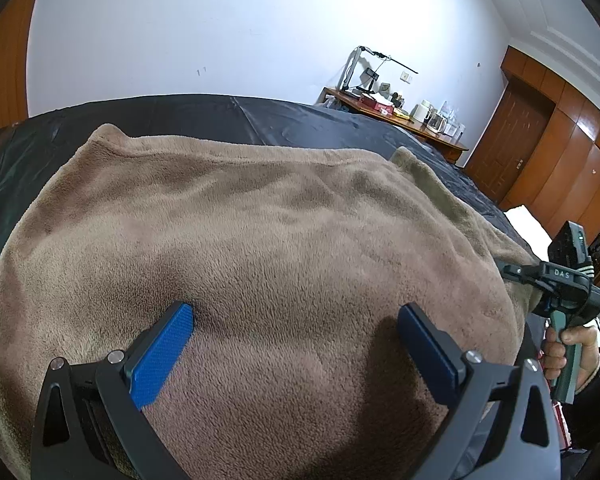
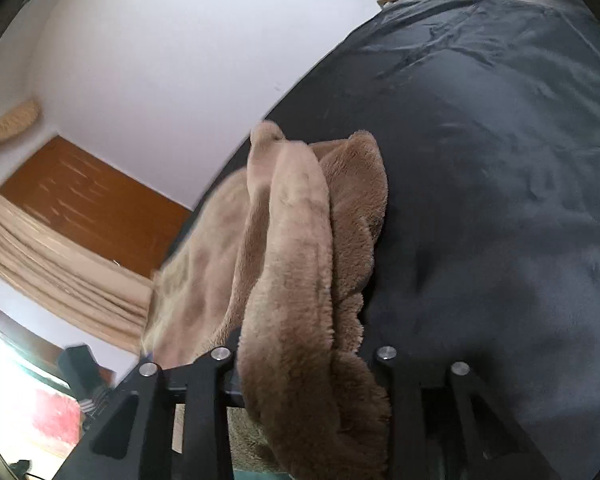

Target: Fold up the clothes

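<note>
While my left gripper (image 1: 294, 344) hovers wide over brown fleece garment (image 1: 240, 220), pinning nothing, my right gripper (image 2: 300, 364) clamps its edge, lifted for folding over dark bed cover (image 2: 500, 160).

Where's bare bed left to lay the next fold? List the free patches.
Free: the dark bed cover between the brown fleece garment and the white wall, and the wide stretch right of the fleece toward the wooden desk. Crowded: the near side, where both tools work and the fleece covers everything.
</note>
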A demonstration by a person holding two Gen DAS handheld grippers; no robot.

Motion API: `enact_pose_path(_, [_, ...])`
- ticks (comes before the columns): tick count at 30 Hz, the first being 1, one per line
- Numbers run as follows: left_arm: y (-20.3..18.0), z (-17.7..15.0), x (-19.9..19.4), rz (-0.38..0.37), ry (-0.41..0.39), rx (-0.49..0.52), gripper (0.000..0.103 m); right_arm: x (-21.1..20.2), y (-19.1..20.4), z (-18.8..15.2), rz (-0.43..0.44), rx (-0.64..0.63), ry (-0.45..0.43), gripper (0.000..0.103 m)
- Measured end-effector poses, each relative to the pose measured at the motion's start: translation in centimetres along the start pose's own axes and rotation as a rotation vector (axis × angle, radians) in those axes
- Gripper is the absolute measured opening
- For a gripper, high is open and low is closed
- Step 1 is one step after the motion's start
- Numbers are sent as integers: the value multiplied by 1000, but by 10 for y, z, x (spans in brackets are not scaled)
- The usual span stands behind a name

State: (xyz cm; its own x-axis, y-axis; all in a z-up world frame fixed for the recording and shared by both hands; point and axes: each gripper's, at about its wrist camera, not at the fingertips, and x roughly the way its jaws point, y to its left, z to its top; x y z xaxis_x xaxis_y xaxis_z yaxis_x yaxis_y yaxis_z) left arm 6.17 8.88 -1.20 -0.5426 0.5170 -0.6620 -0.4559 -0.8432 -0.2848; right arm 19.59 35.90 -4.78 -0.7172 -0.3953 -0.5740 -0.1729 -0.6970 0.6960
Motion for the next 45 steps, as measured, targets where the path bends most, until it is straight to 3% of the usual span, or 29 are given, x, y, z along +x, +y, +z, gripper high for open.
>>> enact_pose_path(4, [1,0,-1,3,-5,-1,102,4,8,-1,-45,-41,-11,34])
enact_pose_path(9, [12,-2,-18,23,-34,-28,102,-11,24,5,-10,-65,-44,33])
enact_pose_path(14, [25,-3,-36,41,-64,-62,102,-20,50,17,143,-52,-72,33])
enact_pose_path(17, [47,-5,-46,35,-80,-145,102,-14,62,24,275,-15,-60,33])
enact_pose_path(25, [86,-13,-72,42,-126,-267,102,-1,104,34,423,-13,-50,33])
enact_pose_path(35, [136,-27,-119,104,-225,-398,102,39,219,17,632,-147,74,33])
enact_pose_path(39, [157,-40,-134,114,-242,-473,102,76,265,-11,630,-255,155,33])
enact_pose_path(45, [178,-58,-146,135,-254,-544,102,144,301,-72,517,-424,281,33])
